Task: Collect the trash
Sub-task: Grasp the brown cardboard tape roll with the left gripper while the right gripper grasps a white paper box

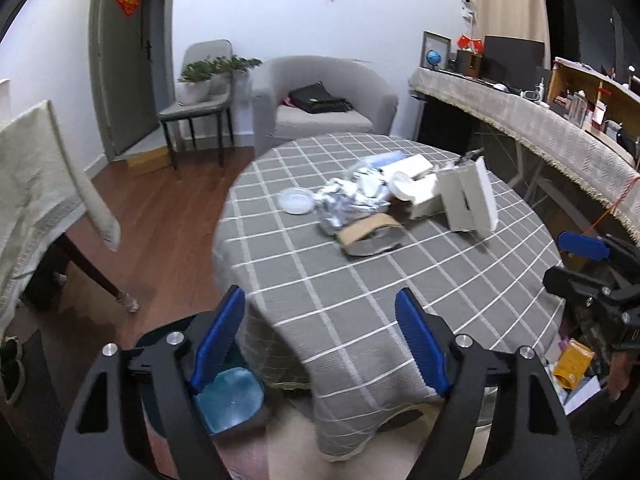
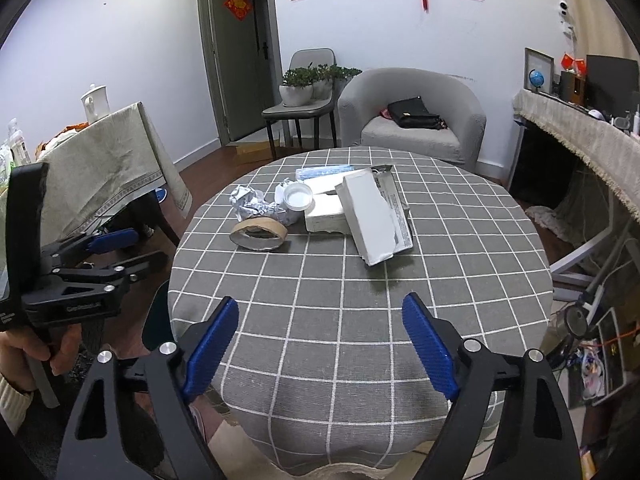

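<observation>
A pile of trash lies on the round table with a grey checked cloth (image 2: 360, 300): a cardboard tape ring (image 2: 258, 234), crumpled foil (image 2: 256, 206), a white round lid (image 2: 298, 196), white boxes (image 2: 370, 220) and a blue packet (image 2: 324, 170). The same pile shows in the left wrist view, with the tape ring (image 1: 368, 234), foil (image 1: 344, 204), a lid (image 1: 296, 202) and a box (image 1: 470, 200). My left gripper (image 1: 320, 344) is open and empty at the table's near left edge, above a dark bin with a blue liner (image 1: 230, 398). My right gripper (image 2: 320, 344) is open and empty over the near edge.
A grey armchair with a black bag (image 2: 414, 116) stands behind the table, beside a chair with potted plants (image 2: 298, 88). A cloth-covered table (image 2: 104, 156) is on the left, a long covered counter (image 2: 580, 136) on the right. Clutter lies on the floor at the right (image 2: 600, 356).
</observation>
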